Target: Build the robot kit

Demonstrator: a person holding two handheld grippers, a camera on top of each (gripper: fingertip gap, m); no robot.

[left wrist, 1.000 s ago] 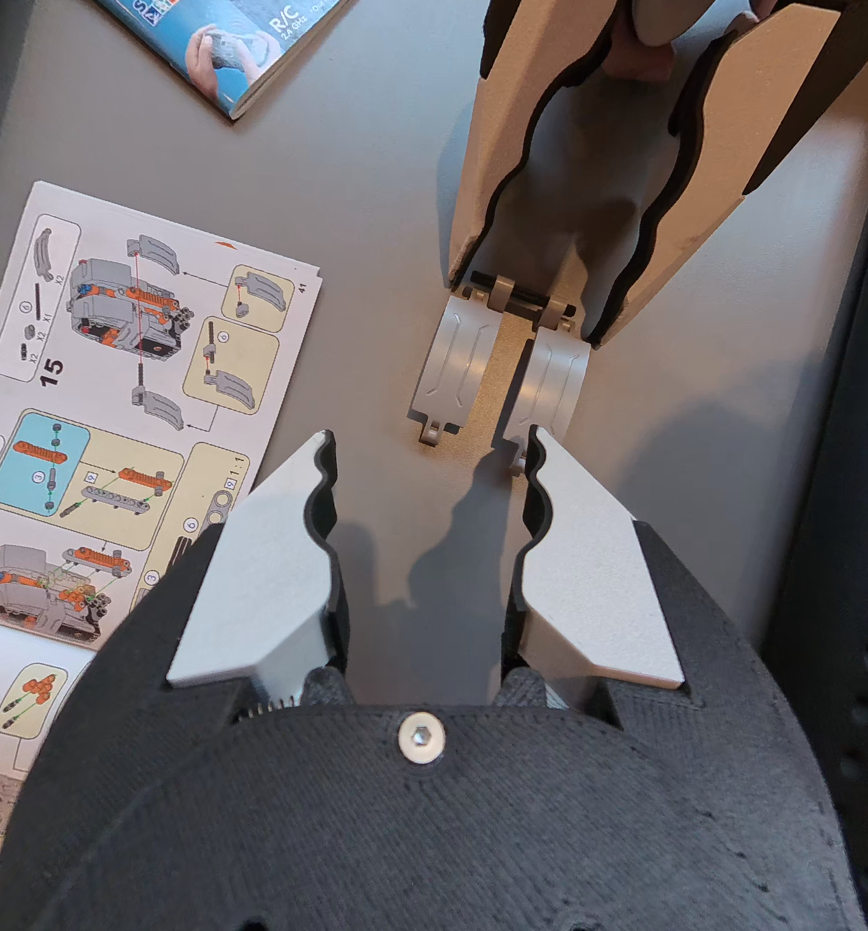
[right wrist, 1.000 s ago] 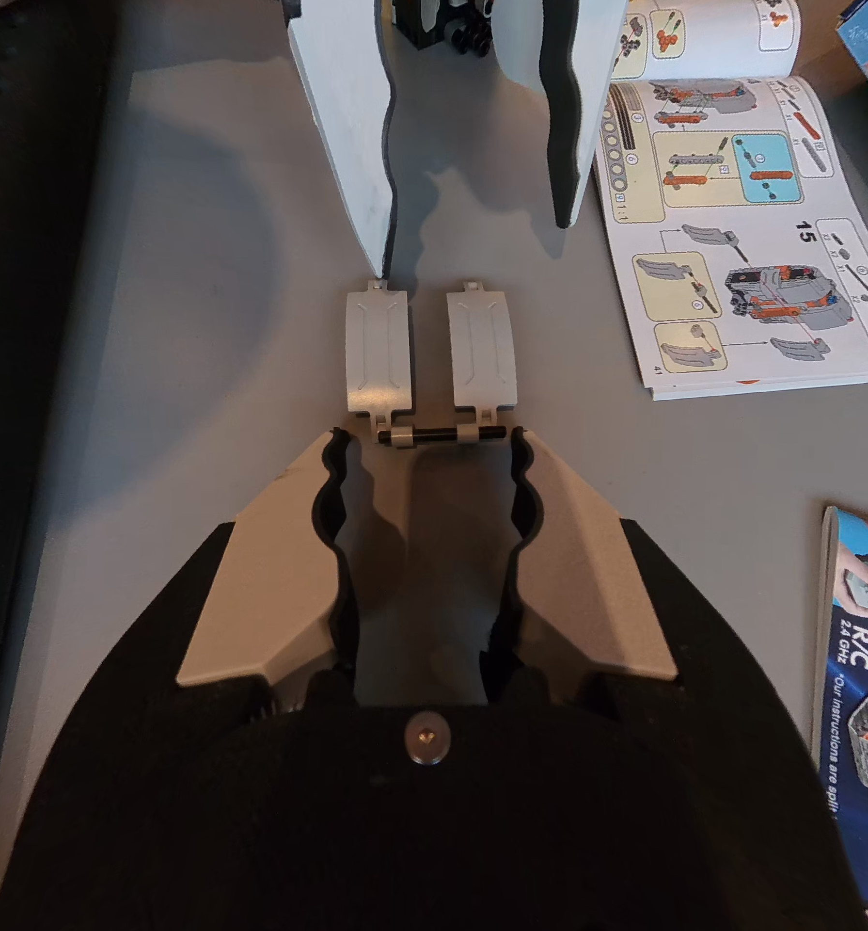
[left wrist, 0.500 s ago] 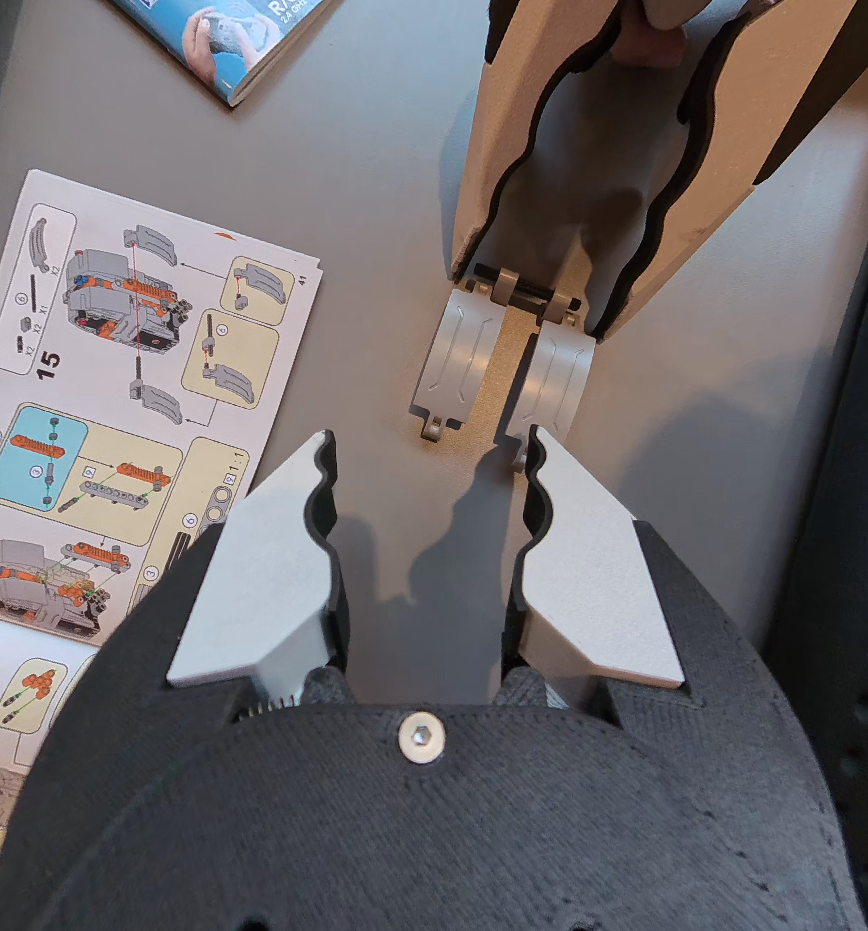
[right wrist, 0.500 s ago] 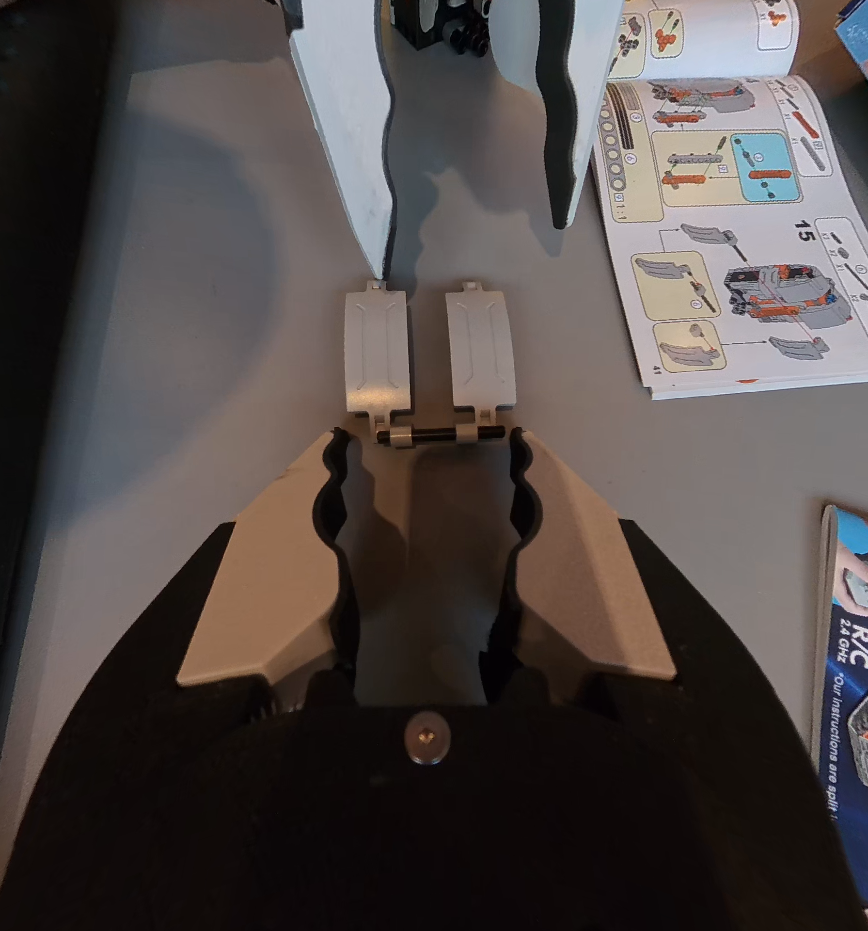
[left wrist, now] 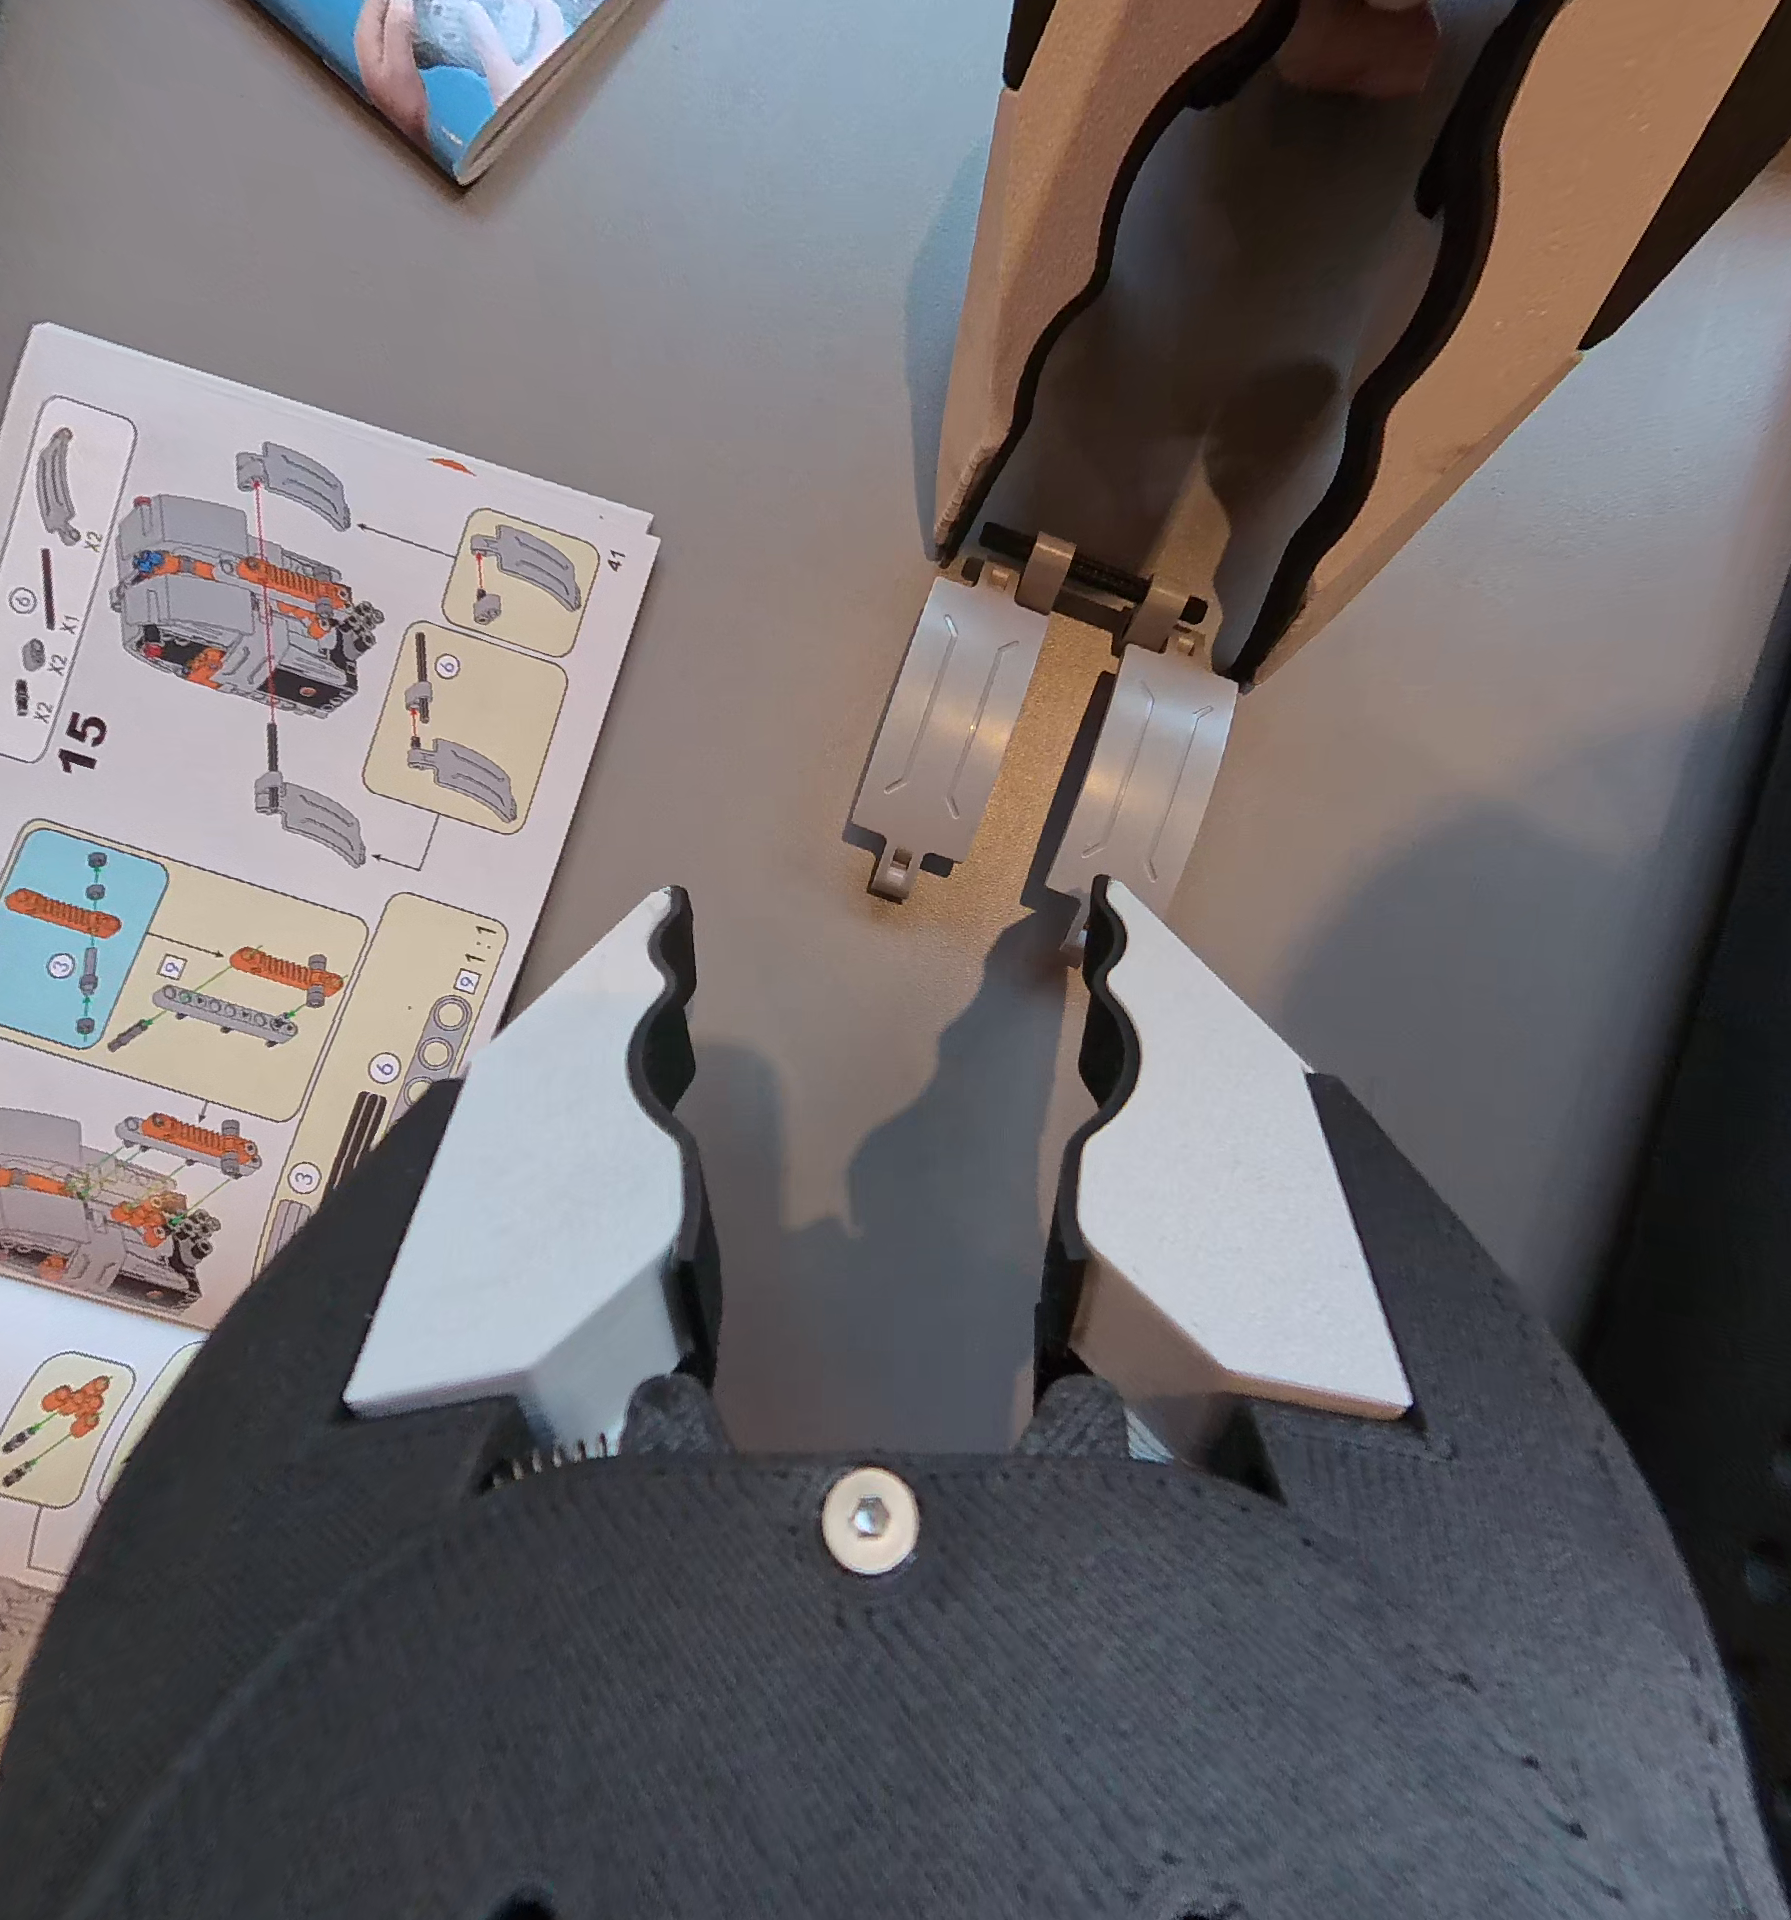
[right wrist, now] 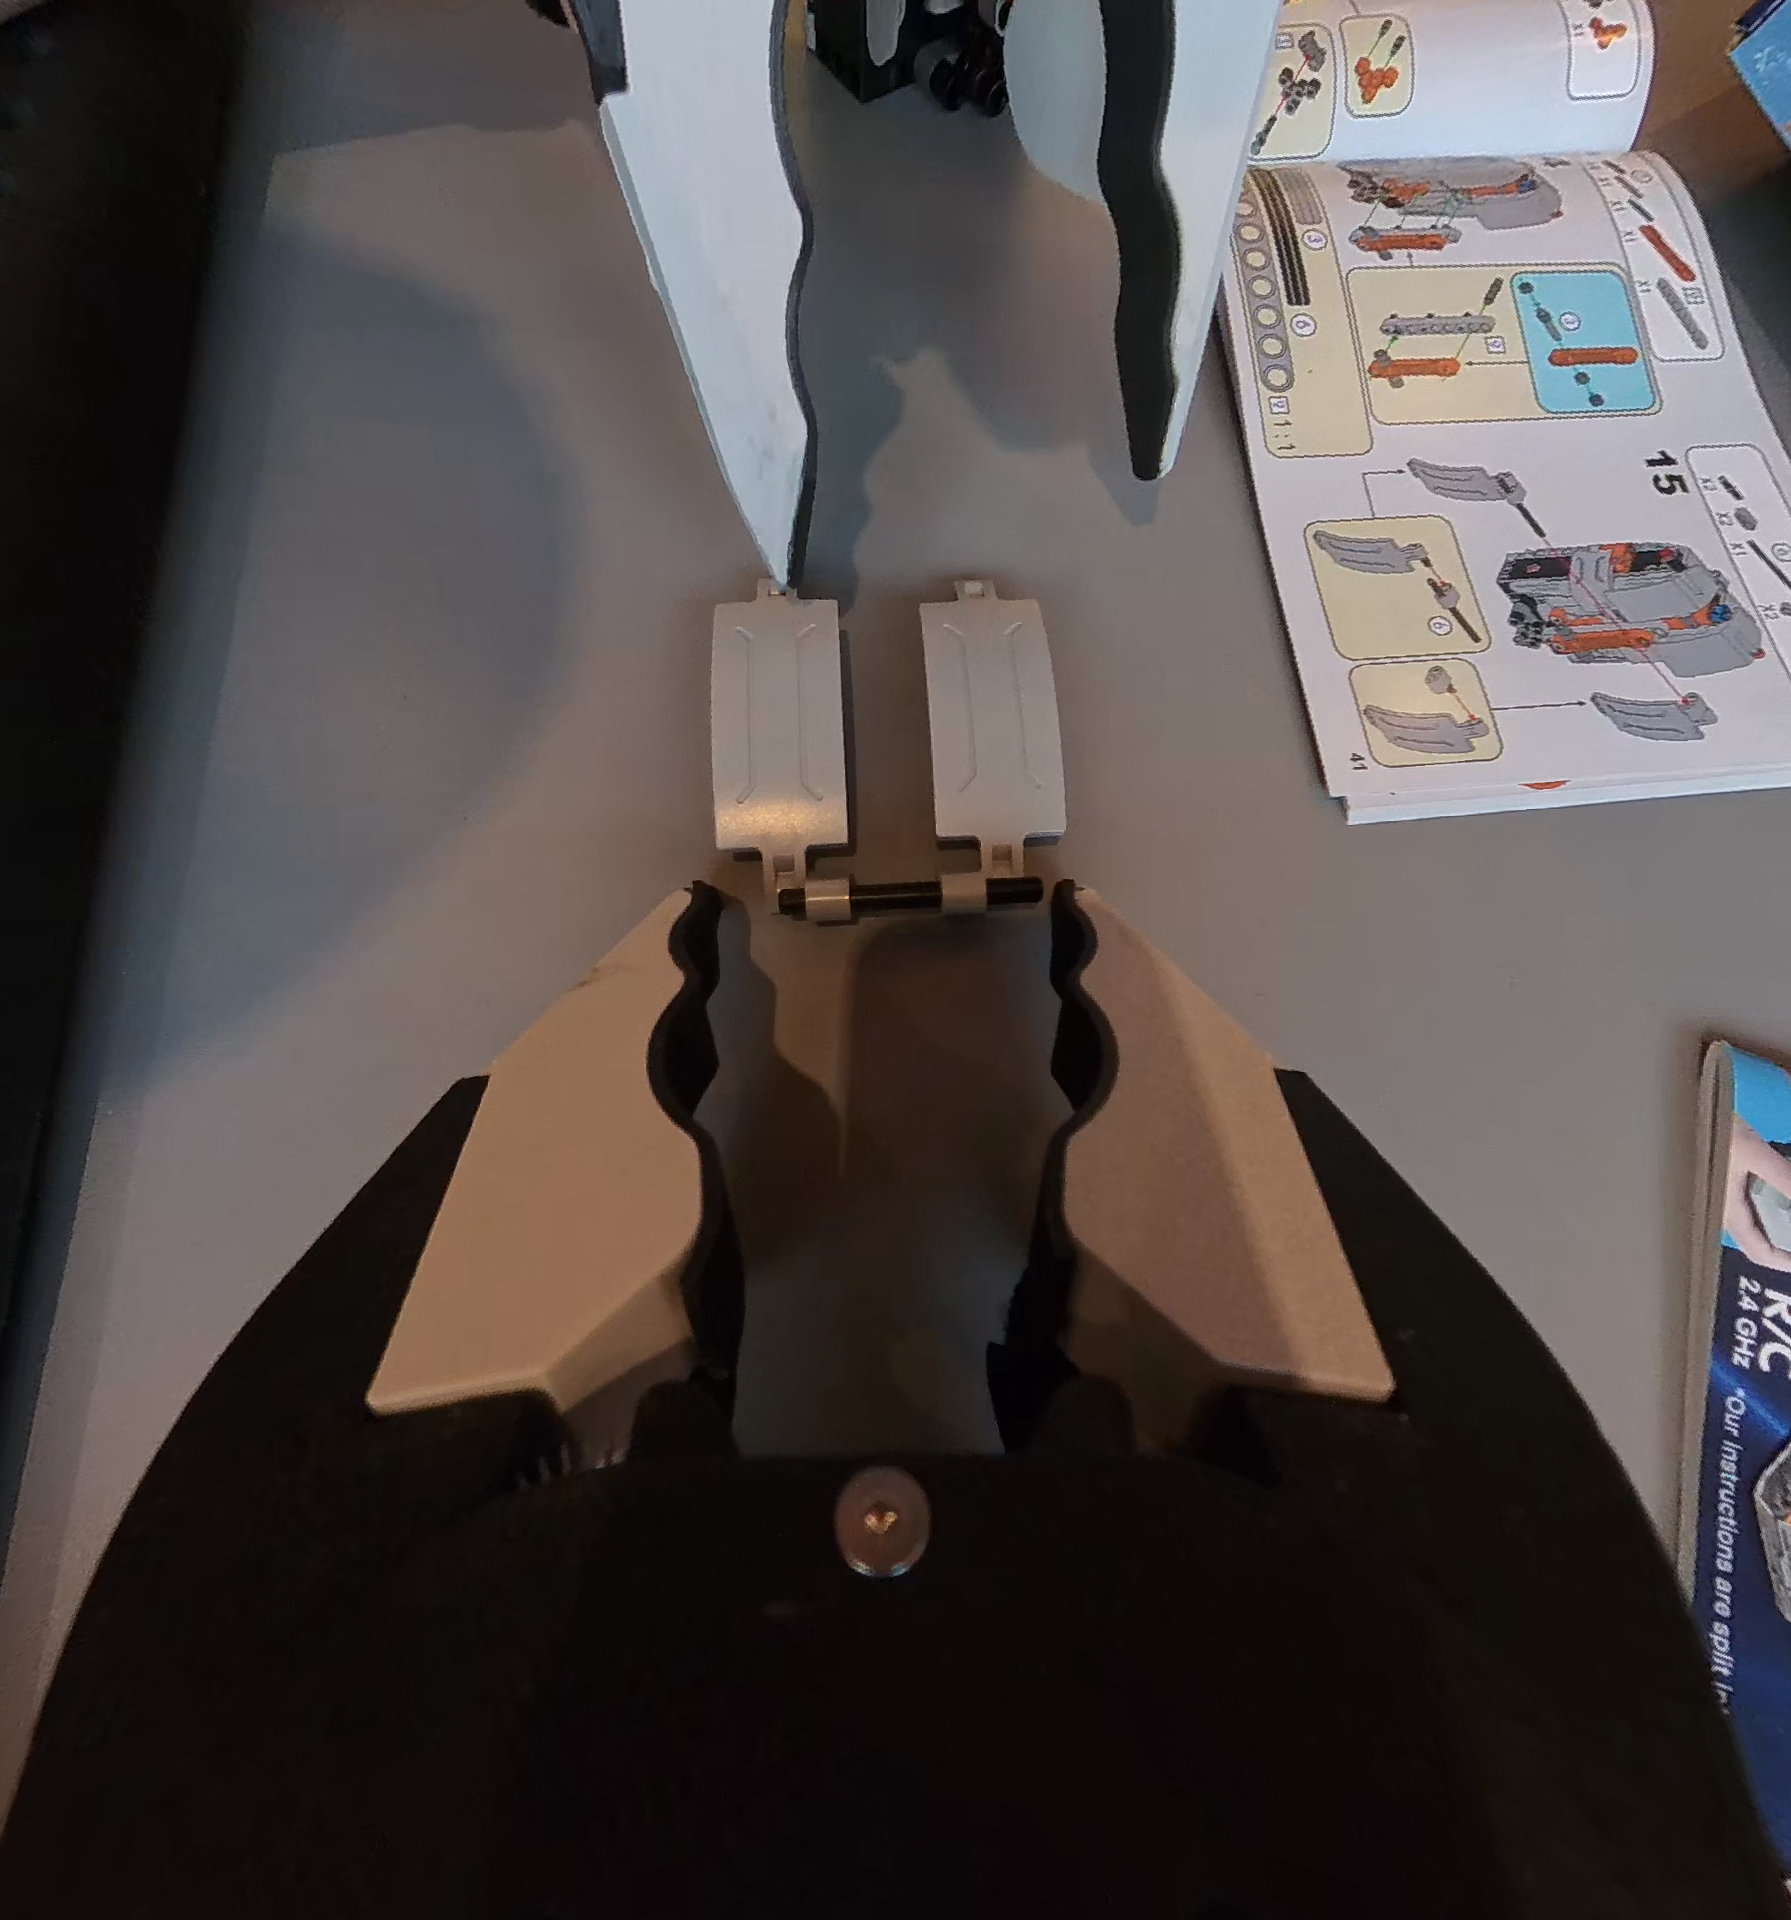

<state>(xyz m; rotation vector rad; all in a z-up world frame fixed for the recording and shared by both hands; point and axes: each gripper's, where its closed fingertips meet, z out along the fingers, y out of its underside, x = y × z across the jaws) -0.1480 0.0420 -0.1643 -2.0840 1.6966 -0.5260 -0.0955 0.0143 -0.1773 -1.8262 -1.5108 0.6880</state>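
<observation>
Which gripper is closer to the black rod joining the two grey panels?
Right. The right gripper stands open with its fingertips flanking the black rod; the left gripper is open at the grey panels' far ends.

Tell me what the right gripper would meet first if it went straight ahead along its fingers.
The right gripper, jaws open, points at the black axle joining the two grey panels. That axle lies just past the fingertips and would likely be met first, though height above the table is unclear.
</observation>
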